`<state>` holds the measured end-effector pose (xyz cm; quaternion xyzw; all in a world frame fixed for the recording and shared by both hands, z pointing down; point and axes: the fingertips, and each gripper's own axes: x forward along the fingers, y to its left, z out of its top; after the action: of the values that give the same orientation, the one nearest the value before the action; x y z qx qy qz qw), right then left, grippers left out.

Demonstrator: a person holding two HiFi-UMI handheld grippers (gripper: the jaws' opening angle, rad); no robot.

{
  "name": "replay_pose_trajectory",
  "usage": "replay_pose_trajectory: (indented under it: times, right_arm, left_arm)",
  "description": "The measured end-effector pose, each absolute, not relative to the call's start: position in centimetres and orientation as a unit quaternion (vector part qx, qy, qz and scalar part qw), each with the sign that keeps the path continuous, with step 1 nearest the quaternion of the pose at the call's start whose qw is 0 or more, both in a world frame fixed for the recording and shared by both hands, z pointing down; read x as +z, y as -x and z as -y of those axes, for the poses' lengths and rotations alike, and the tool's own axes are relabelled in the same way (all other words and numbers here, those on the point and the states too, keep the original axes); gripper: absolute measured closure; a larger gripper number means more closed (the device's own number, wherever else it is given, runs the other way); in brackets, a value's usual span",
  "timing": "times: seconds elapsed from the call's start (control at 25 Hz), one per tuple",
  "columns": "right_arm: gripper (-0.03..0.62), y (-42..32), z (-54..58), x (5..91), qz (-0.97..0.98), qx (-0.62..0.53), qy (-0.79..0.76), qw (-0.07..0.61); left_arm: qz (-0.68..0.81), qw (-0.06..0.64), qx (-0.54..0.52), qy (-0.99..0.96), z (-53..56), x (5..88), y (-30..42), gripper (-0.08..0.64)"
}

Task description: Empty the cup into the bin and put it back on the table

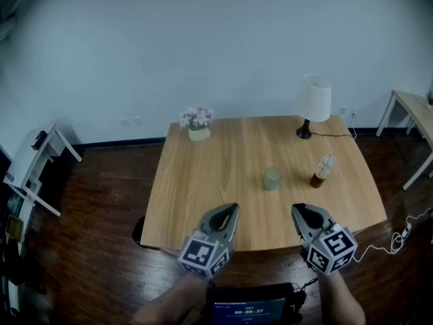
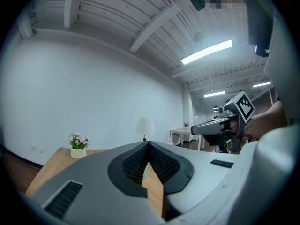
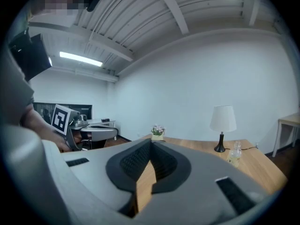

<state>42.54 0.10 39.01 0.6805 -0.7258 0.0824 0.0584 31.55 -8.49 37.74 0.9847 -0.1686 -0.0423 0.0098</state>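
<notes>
A clear, squat drinking cup (image 1: 272, 179) stands upright on the light rectangular wooden table (image 1: 216, 181), a little right of the table's centre, with nothing touching it; a small clear plastic bottle with brown liquid (image 1: 323, 170) stands on the table to the cup's right, nearer the table's right edge; a white-shaded lamp on a black base (image 1: 313, 103) sits at the table's far right corner, and a pale pot of pink flowers (image 1: 197, 123) at its far left corner; the grey left gripper (image 1: 232, 210) hangs over the table's near edge, left of its middle, its jaws pressed together with nothing between them; the grey right gripper (image 1: 298, 212) hangs over the same near edge, right of its middle and well short of the cup, its jaws likewise closed on nothing; both point across the table toward its far side; a dark wooden floor (image 1: 101, 202) surrounds the table
</notes>
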Motion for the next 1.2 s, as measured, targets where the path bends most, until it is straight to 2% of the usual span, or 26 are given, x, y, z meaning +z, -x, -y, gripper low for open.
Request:
replay_pose_trajectory:
  times: [1.2]
  right_arm:
    - [0.594,-44.2,-3.4,39.3,0.731,0.093,-0.675,0.043]
  left_arm:
    - [0.141,-0.016,-0.047,-0.989,4.1,36.4,-33.2,0.568]
